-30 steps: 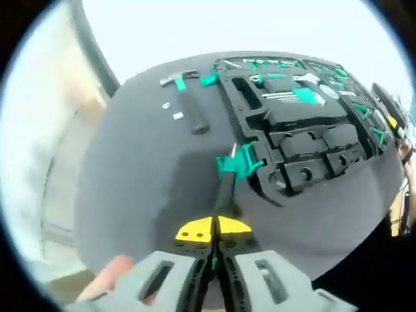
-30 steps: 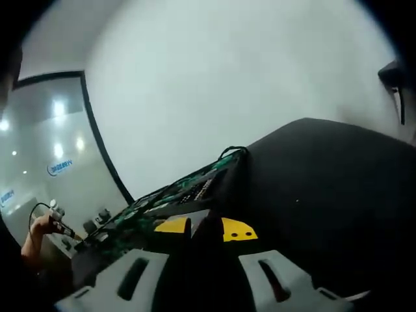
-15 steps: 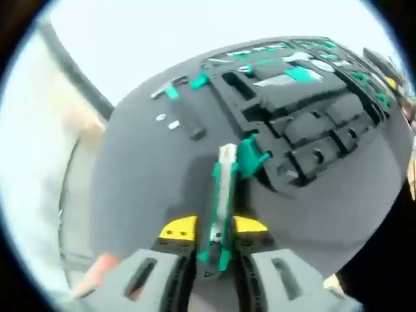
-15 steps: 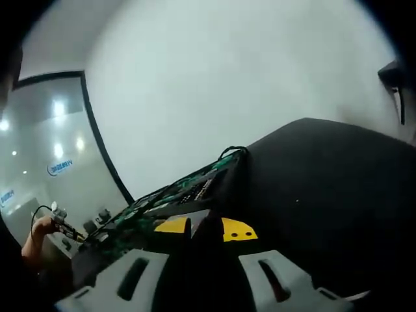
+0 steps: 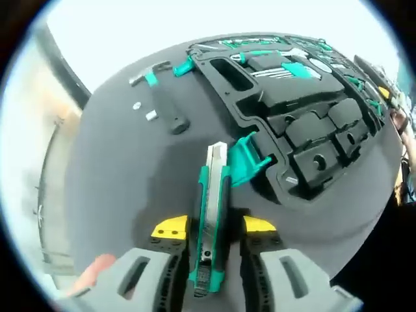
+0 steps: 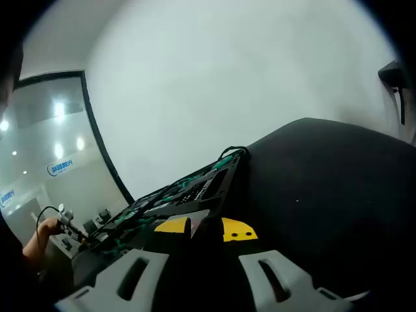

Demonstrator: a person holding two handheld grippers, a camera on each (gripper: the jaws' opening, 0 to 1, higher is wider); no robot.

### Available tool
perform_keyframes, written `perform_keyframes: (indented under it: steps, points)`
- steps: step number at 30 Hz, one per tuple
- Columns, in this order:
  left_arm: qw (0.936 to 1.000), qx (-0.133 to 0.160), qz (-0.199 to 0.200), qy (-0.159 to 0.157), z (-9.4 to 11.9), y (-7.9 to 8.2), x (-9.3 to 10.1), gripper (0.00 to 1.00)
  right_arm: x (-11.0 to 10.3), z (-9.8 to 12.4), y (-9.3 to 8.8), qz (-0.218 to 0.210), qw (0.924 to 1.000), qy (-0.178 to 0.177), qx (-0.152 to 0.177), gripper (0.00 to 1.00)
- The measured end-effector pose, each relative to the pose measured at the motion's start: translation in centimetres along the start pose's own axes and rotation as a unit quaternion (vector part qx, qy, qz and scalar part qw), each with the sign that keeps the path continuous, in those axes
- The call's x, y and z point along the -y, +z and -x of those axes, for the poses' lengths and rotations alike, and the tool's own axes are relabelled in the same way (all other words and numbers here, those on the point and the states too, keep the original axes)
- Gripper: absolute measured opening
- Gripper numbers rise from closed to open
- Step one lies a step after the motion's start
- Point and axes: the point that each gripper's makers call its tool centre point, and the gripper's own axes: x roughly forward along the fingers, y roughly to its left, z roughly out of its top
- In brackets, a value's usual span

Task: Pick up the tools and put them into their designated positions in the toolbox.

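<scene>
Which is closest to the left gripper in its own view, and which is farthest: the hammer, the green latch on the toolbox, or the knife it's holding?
1. The utility knife, held between the left gripper's jaws.
2. The green latch, just past the knife's tip, on the toolbox's near edge.
3. The hammer, far across the dark table, on the upper left.
</scene>
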Motion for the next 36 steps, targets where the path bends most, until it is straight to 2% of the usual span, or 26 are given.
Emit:
perform_keyframes:
  steps: [5, 7, 10, 11, 13, 14, 16, 18, 20, 22, 23, 25, 27, 29, 30, 31, 33, 35, 36]
  points:
    - [0.9995, 0.018, 0.003, 0.028, 0.2, -0.4, -0.1, 0.19, 0.0, 0.0, 0.0, -0.001, 1.0, 0.001, 0.0, 0.15]
    - [0.999, 0.03, 0.004, 0.033, 0.8, 0.0, 0.0, 0.19, 0.0, 0.0, 0.0, -0.001, 1.0, 0.001, 0.0, 0.15]
    - [0.9977, 0.057, -0.014, 0.035, 2.1, 1.5, 0.2, 0.19, 0.0, 0.0, 0.0, -0.002, 1.0, 0.001, 0.0, 0.15]
    - [0.9965, 0.066, -0.036, 0.036, 2.5, 2.2, 0.4, 0.19, 0.0, 0.0, 0.0, -0.002, 1.0, 0.001, 0.0, 0.15]
    - [0.9956, 0.074, -0.047, 0.034, 3.4, 3.1, 1.1, 0.19, 0.0, 0.0, 0.0, -0.002, 1.0, 0.002, 0.0, 0.15]
    - [0.9935, 0.084, -0.069, 0.036, 3.8, 3.9, 1.4, 0.19, 0.0, 0.0, 0.0, -0.001, 1.0, 0.001, 0.0, 0.15]
    - [0.9887, 0.096, -0.112, 0.028, 4.5, 5.0, 2.4, 0.19, 0.0, 0.0, 0.0, -0.001, 1.0, 0.001, 0.0, 0.15]
    - [0.9852, 0.106, -0.134, 0.015, 5.0, 5.9, 3.4, 0.19, 0.0, 0.0, 0.0, -0.001, 1.0, 0.001, 0.0, 0.15]
    - [0.9792, 0.133, -0.153, -0.01, 5.5, 7.6, 4.5, 0.19, 0.0, 0.0, 0.0, -0.001, 1.0, 0.001, 0.0, 0.15]
    - [0.9779, 0.129, -0.159, -0.042, 5.5, 8.2, 5.9, 0.19, 0.0, 0.0, 0.0, -0.001, 1.0, 0.001, 0.0, 0.15]
    - [0.9758, 0.116, -0.178, -0.051, 5.3, 8.3, 6.5, 0.19, 0.0, 0.0, 0.0, -0.001, 1.0, 0.001, 0.0, 0.15]
    - [0.9658, 0.113, -0.225, -0.062, 4.9, 9.0, 7.7, 0.19, 0.0, 0.0, 0.0, -0.001, 1.0, 0.002, 0.0, 0.15]
    - [0.9509, 0.102, -0.283, -0.075, 4.6, 9.2, 9.0, 0.19, 0.0, 0.0, 0.0, 0.0, 1.0, 0.002, 0.0, 0.15]
    - [0.9263, 0.102, -0.352, -0.089, 4.4, 9.7, 10.8, 0.19, 0.0, 0.0, 0.0, 0.0, 1.0, 0.002, 0.0, 0.15]
    - [0.9157, 0.099, -0.377, -0.099, 4.4, 9.6, 11.7, 0.19, 0.0, 0.0, 0.0, 0.0, 1.0, 0.002, 0.0, 0.15]
    - [0.9079, 0.092, -0.395, -0.107, 4.3, 9.6, 12.5, 0.19, 0.0, 0.0, 0.0, 0.0, 1.0, 0.002, 0.0, 0.15]
    - [0.8991, 0.08, -0.414, -0.116, 4.2, 9.6, 13.7, 0.19, 0.0, 0.0, 0.0, 0.0, 1.0, 0.002, 0.0, 0.15]
    - [0.8876, 0.075, -0.435, -0.132, 4.2, 9.7, 14.8, 0.19, 0.0, 0.0, 0.0, 0.0, 1.0, 0.002, 0.0, 0.15]
    - [0.8867, 0.074, -0.437, -0.133, 4.2, 9.7, 15.0, 0.19, 0.0, 0.0, 0.0, 0.0, 1.0, 0.003, 0.0, 0.15]
